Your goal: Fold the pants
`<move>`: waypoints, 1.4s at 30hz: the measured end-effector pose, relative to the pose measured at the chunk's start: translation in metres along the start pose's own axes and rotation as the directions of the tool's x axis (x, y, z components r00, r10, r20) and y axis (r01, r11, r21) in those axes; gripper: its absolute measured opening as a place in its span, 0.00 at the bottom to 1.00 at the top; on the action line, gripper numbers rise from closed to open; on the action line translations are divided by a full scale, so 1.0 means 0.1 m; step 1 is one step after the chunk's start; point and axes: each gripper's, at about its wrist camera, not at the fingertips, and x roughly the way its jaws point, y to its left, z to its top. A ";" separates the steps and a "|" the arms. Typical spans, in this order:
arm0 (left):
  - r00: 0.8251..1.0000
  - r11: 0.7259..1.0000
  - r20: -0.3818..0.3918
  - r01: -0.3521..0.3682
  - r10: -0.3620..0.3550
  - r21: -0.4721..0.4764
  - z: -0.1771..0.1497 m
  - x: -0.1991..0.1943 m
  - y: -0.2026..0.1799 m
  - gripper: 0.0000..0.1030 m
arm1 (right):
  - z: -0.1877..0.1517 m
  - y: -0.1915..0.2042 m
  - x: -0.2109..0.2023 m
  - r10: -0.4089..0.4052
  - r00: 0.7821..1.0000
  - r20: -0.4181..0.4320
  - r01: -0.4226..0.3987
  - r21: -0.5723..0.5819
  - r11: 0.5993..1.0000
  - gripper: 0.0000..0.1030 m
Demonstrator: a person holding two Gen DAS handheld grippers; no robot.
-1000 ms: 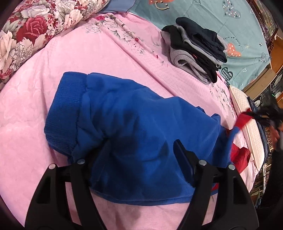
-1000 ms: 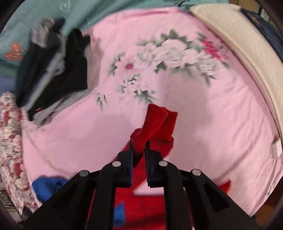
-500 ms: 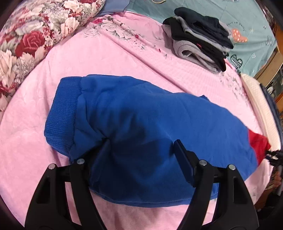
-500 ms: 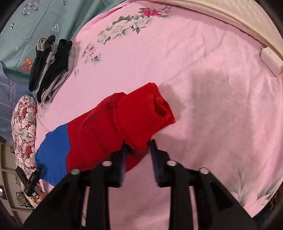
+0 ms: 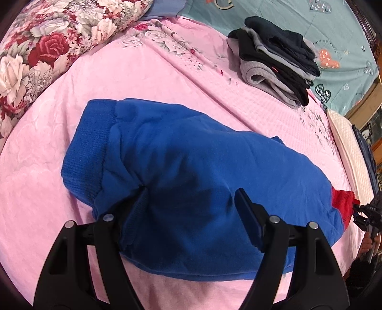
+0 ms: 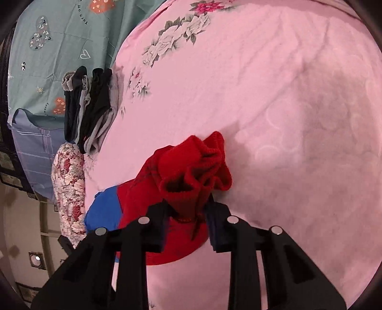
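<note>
Left gripper (image 5: 191,214): fingers (image 5: 248,219) spread wide over the blue upper part of the pants (image 5: 191,171), one finger tucked under a fold near the waistband, the other resting on top; wide span of fabric between them, can't tell if the pads actually press. Right gripper (image 6: 186,221): jaws have just been closing, now narrow, red fabric of the cuffs (image 6: 198,167) bunched between the fingers (image 6: 217,226) and pinched. Pants lie flat and stretched along the pink bed cover (image 5: 119,71), waistband at one end, cuffs at the other. Fleecy, thick-looking knit; body bright blue, lower legs red with dark stitching, ribbed blue waistband (image 5: 88,147), ribbed red cuffs crumpled with their openings showing. Bed cover is pink, embossed texture, printed with white and pink flowers (image 6: 176,40). Farther back on the bed, a folded pile of black and grey clothes (image 5: 277,59), well apart from the pants. Beyond it a teal sheet (image 5: 286,14) with hearts and cartoon prints. Red-and-white rose-pattern quilt roll (image 5: 47,43) along one side. Cream quilted mattress edge (image 5: 351,147) at the far end.
</note>
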 end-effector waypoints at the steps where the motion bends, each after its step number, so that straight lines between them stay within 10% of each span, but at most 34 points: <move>1: 1.000 1.000 0.002 -0.002 0.003 -0.006 -0.02 -0.02 -0.01 0.73 | -0.01 0.09 -0.09 -0.024 0.999 0.032 0.026 -0.038 0.999 0.16; 8: 1.000 1.000 0.010 -0.014 0.014 0.014 -0.19 -0.08 -0.04 0.73 | -0.25 0.09 -0.37 -0.144 0.988 0.063 0.148 -0.057 0.987 0.16; 11: 0.999 0.999 -0.013 -0.043 0.044 0.025 -0.14 -0.10 -0.10 0.71 | -0.25 0.02 -0.21 -0.200 0.978 0.049 0.203 -0.063 0.977 0.32; 13: 1.000 0.998 -0.008 -0.026 0.027 0.049 -0.13 -0.20 -0.19 0.71 | -0.23 0.16 -0.32 -0.316 0.946 0.075 0.322 -0.089 0.943 0.54; 17: 0.999 0.996 0.034 0.026 -0.029 0.083 -0.08 -0.41 -0.39 0.71 | -0.19 0.84 -0.65 -0.394 0.876 0.279 0.460 -0.235 0.856 0.54; 24: 0.996 0.994 -0.058 0.072 -0.067 0.078 -0.13 -0.08 -0.54 0.71 | -0.41 2.47 0.51 -0.136 0.990 0.021 0.119 -0.628 0.769 0.51; 27: 0.996 0.994 -0.076 0.052 -0.045 0.099 -0.24 -0.11 -0.53 0.71 | -0.57 3.04 1.31 -0.138 0.983 -0.122 0.009 -0.718 0.696 0.32; 36: 0.994 0.995 -0.050 -0.100 0.101 0.014 -0.32 -0.43 0.09 0.69 | -0.75 3.49 2.51 -0.281 0.940 -0.195 0.021 -0.787 0.617 0.30; 42: 1.000 0.999 -0.001 0.031 -0.031 -0.040 -0.17 -0.71 0.15 0.68 | -0.81 3.44 2.59 -0.313 0.930 -0.194 0.036 -0.796 0.604 0.30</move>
